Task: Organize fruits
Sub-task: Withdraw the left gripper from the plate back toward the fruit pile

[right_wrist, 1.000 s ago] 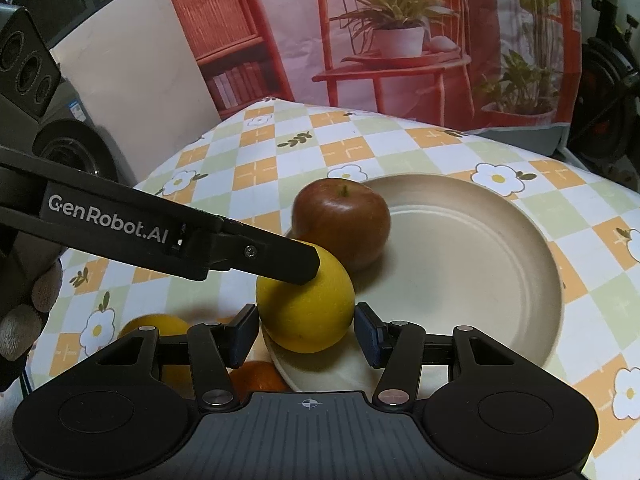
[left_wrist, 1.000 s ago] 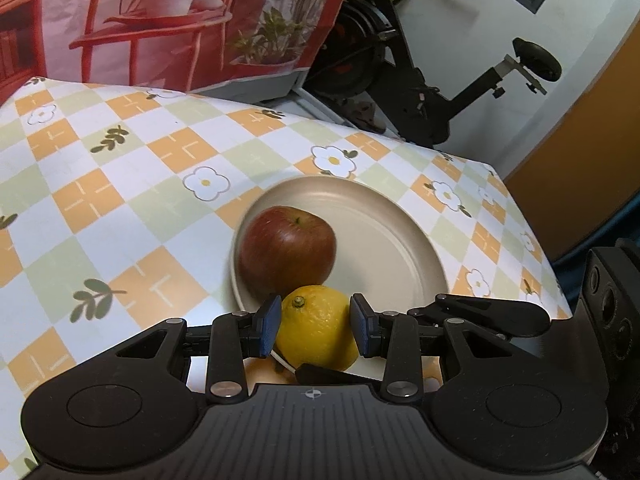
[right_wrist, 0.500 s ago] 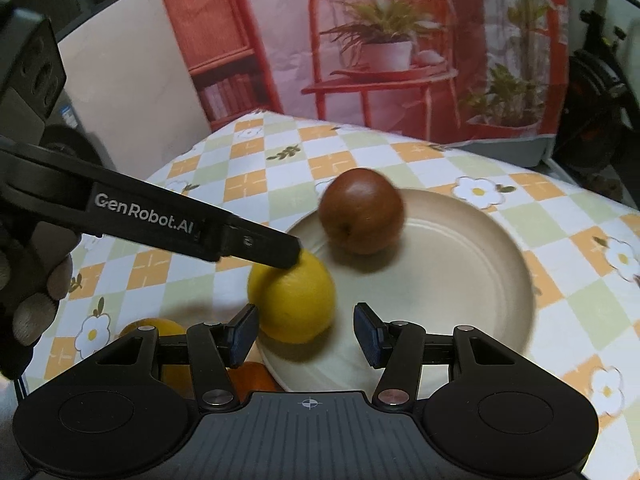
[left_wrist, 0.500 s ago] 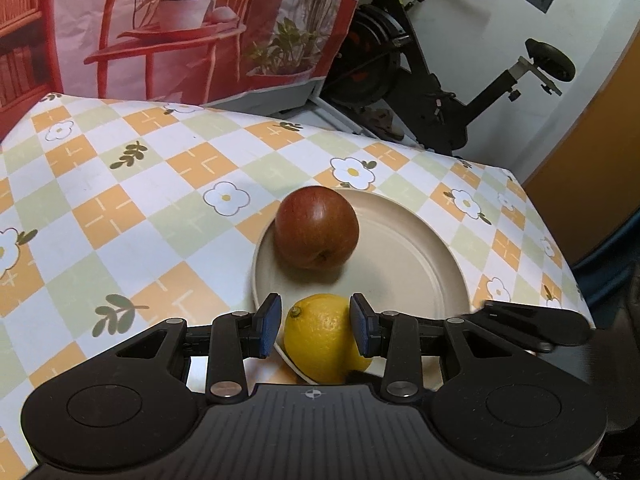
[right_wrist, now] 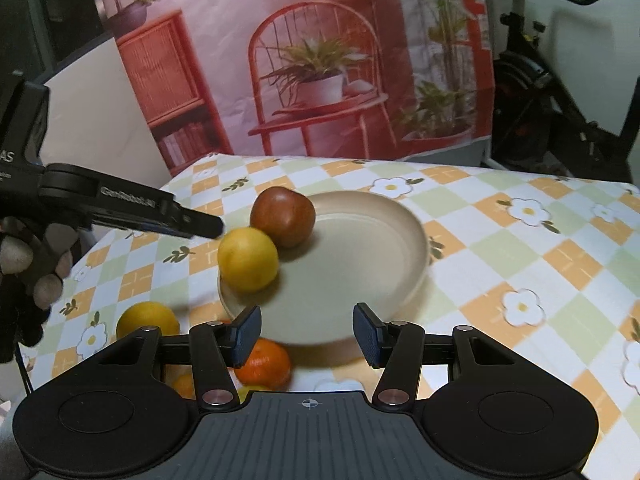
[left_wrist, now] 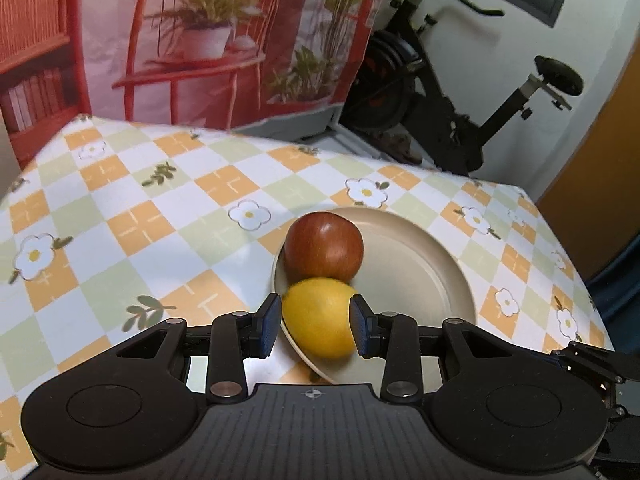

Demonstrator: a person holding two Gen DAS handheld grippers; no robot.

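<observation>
A beige plate holds a red apple and a yellow lemon at its near-left rim, touching each other. My left gripper is open, its pads on either side of the lemon and just clear of it; in the right wrist view its finger points at the lemon from the left. My right gripper is open and empty above the plate's near edge. A second lemon and an orange lie on the cloth in front of the plate.
The table has a checked flower cloth. Another small orange fruit shows under my right gripper. A printed backdrop hangs behind the table and an exercise bike stands beyond the far right corner.
Both grippers have drawn back and up from the plate. The lemon stays on the plate beside the apple. The right gripper has pulled well clear of the lemon.
</observation>
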